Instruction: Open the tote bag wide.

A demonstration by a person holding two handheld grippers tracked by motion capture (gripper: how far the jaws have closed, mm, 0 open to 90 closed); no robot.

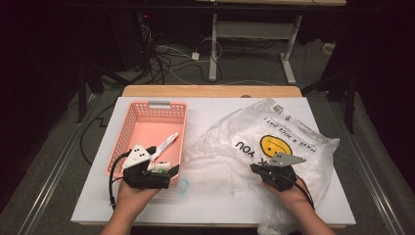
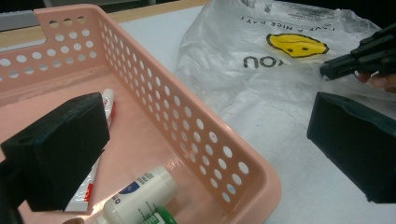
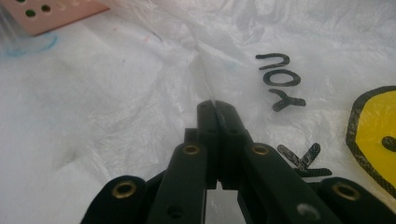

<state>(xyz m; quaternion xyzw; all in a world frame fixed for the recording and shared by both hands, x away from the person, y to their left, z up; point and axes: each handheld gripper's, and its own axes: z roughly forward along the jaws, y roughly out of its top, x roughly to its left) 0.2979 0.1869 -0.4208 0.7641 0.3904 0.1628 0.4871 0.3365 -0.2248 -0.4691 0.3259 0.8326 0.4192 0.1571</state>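
plastic bag (image 1: 274, 142), clear with a yellow smiley face, lies crumpled on the white table (image 1: 210, 200) just beside the pink basket (image 1: 128, 128), on the side away from the left gripper (image 1: 161, 166). the right gripper (image 3: 217, 109) rests on the bag well apart from the basket, its jaws pressed together on a thin fold of the plastic. the left gripper sits at the basket's near end with jaws wide apart, holding nothing. inside the basket lie a white marker (image 1: 165, 145) and a small white bottle (image 2: 140, 193) with a green cap
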